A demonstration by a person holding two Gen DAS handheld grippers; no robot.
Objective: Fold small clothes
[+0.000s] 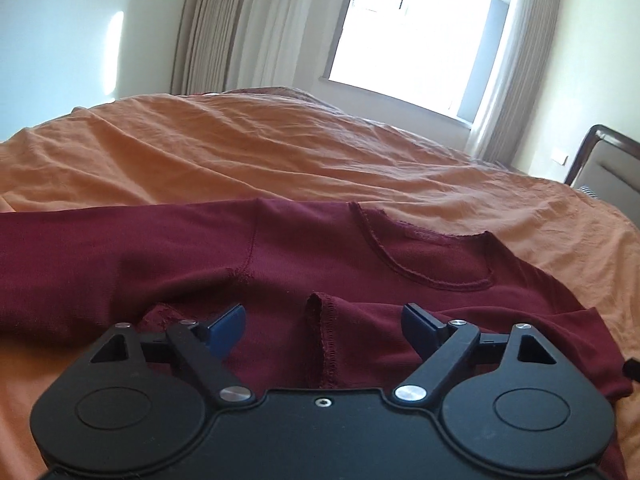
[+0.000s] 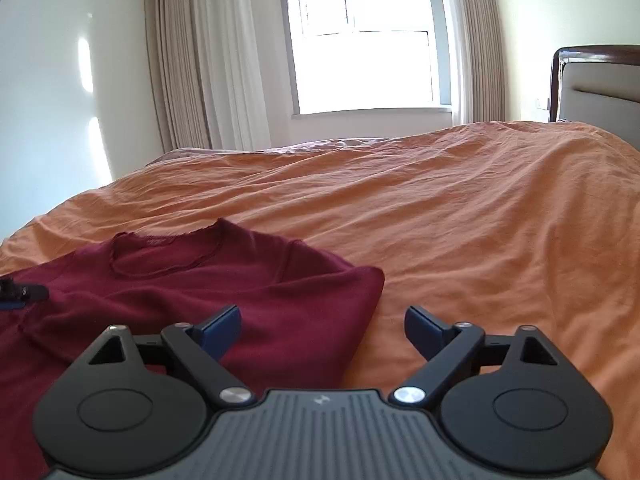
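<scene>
Setting: bedroom in a home. Evidence: a wide bed fills most of both wrist views, covered by a wrinkled orange sheet. A padded headboard with a dark wooden frame stands at the right end of the bed. Behind the bed, a large bright window is flanked by floor-length beige curtains, with sheer ones beside them. Plain pale walls carry patches of reflected daylight. A small wall switch plate sits just beside the headboard. A dark red garment lies spread flat on the sheet.
</scene>
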